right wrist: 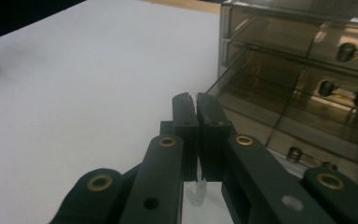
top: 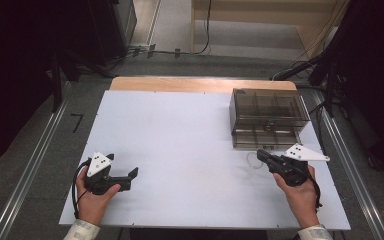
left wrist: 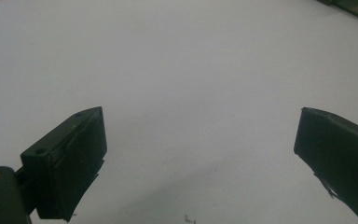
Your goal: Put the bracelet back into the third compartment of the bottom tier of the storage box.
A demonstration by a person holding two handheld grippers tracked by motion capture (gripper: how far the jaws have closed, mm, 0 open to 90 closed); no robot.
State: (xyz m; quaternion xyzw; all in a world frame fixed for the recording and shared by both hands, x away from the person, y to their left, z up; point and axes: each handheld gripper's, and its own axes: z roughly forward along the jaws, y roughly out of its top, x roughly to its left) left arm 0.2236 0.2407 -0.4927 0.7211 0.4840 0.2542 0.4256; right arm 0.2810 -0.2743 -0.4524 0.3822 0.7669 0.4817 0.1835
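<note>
Resting near the counter's near-left corner, the left hand-held gripper (top: 132, 176) is sitting with jaws spread wide and empty, seemingly waiting. The right hand-held gripper (right wrist: 196, 99), jaws pressed together on nothing I can make out, is hovering just before the smoky translucent plastic drawer cabinet (top: 267, 117) at the counter's (top: 180, 130) far-right corner, probably to work its open bottom drawer (top: 264, 138).

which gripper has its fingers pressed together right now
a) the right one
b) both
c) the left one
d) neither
a: in the right gripper view the right gripper has its fingers closed against each other beside the smoky drawer box, while the left gripper holds its fingers wide apart over the white table.
</note>
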